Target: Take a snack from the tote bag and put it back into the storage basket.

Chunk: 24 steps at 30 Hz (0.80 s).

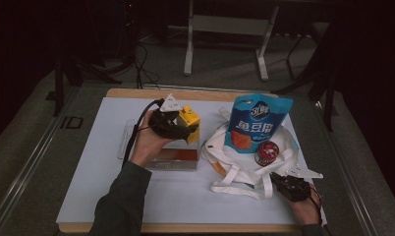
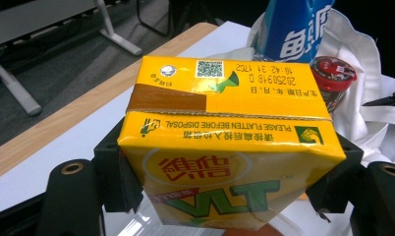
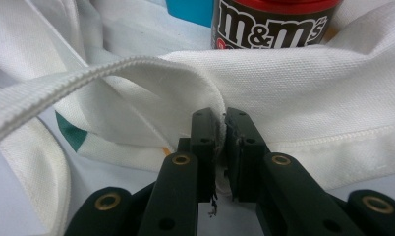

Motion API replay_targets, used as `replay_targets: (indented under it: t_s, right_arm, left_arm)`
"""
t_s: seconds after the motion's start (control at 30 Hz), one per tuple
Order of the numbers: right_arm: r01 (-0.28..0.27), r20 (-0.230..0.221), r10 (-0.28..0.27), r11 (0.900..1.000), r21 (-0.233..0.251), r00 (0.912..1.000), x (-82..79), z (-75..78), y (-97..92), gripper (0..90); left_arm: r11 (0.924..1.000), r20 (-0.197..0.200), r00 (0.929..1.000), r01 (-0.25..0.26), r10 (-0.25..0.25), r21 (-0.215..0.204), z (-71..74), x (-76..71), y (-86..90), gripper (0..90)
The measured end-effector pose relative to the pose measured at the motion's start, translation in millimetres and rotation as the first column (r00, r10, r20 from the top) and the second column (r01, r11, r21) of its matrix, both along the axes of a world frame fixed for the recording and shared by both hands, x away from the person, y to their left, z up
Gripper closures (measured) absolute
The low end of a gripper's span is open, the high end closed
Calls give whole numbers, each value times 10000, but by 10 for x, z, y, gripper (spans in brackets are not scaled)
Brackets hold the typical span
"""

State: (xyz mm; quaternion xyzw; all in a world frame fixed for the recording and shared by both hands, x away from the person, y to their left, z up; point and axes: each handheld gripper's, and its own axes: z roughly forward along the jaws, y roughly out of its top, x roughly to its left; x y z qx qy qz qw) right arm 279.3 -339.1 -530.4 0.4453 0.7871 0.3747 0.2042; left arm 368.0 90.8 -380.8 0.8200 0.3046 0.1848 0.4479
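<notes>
right gripper (image 3: 221, 147), nearest the person at the table's front edge: jaws pinched together on the rim of the white tote bag (image 1: 244, 167). the cloth is a coarse woven canvas, limp and light, with a stitched hem and flat webbing handles; it will sag and slide unless held at the hem, where it is taken now. a pull here should lift the mouth open, in my judgement.

left gripper (image 2: 225, 191), farther in and left of the bag: jaws clamped across the two narrow sides of a yellow drink carton (image 2: 225, 123), held above a clear plastic tray (image 1: 173, 160). the carton is a waxed card brick, smooth and somewhat slippery, likely full and moderately heavy; its walls give under hard pressure, so a firm grip low on the flat sides suits it.

inside the bag: a red-lidded candy tub (image 1: 267, 152), rigid and round. behind it a blue snack pouch (image 1: 257, 123), upright, glossy film, easily crushed.
</notes>
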Motion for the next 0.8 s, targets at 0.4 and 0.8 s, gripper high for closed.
replay_targets:
  t_s: [0.4,0.8]
  right_arm:
    - [12,5,-12,10000,2,10000,-2,-1,1,825]
    - [36,-14,-36,10000,33,10000,-4,-2,0,825]
  left_arm:
    - [9960,-104,9959,-897,897,-36,-104,-17,284,289]
    - [9810,-100,9814,-1915,1919,295,-245,-28,540,289]
